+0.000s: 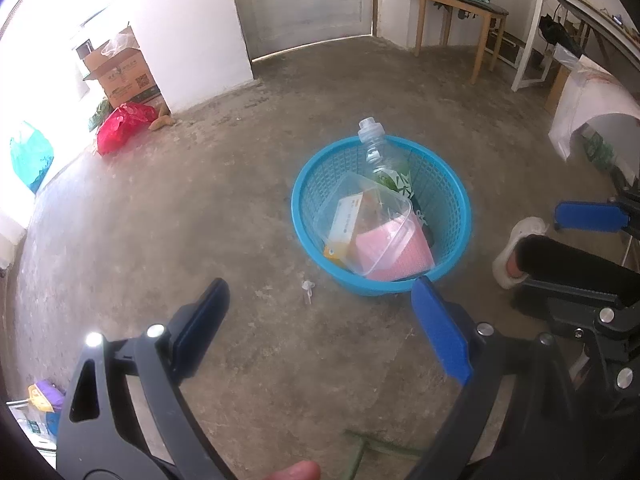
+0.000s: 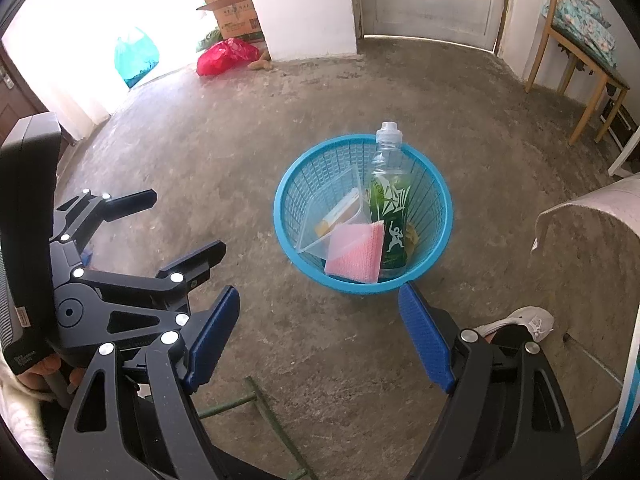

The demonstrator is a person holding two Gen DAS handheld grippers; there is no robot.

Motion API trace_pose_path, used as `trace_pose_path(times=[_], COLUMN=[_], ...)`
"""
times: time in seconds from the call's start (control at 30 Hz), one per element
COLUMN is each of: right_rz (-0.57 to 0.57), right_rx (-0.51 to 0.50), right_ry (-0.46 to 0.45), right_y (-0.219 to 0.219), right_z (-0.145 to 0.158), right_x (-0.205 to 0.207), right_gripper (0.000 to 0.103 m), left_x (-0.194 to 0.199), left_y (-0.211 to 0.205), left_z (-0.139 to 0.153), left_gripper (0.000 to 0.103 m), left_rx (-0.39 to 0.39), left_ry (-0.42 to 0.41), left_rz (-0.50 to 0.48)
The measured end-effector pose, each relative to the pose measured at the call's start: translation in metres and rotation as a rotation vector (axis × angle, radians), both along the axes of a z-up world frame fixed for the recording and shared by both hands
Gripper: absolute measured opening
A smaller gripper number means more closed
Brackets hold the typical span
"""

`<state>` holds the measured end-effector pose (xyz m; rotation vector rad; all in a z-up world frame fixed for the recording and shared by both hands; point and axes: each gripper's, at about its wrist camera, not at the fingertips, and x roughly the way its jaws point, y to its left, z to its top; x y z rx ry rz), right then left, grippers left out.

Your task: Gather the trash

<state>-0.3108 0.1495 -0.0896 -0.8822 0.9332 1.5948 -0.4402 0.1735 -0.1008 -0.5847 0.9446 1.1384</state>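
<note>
A blue basket (image 1: 308, 184) on the concrete floor (image 1: 200, 220) holds a plastic bottle (image 1: 376, 152) and a clear container (image 1: 368, 216).

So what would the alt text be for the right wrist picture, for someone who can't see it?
A blue basket stands on a bare concrete floor, holding a plastic bottle, a clear tray and a pink sheet. The right gripper is open and empty in front; the left gripper, also open, is at the left.
</note>
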Motion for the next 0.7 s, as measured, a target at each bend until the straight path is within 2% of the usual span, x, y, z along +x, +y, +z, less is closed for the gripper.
trace_pose_path(times=[0.47,0.7], right_rz=[0.011,0.076], right_rx=[0.012,-0.019], right_ry=[0.007,-0.045], right_y=[-0.003,-0.004], right_z=[0.002,-0.003], right_x=[-0.001,-0.017], right_gripper=[0.08,0.08], left_x=[0.0,-0.004], left_y=[-0.001,0.004], left_z=[0.0,-0.005], left_gripper=[0.088,0.088], left_rx=[0.005,-0.02], left_ry=[0.007,0.001], left_rz=[-0.002,0.021])
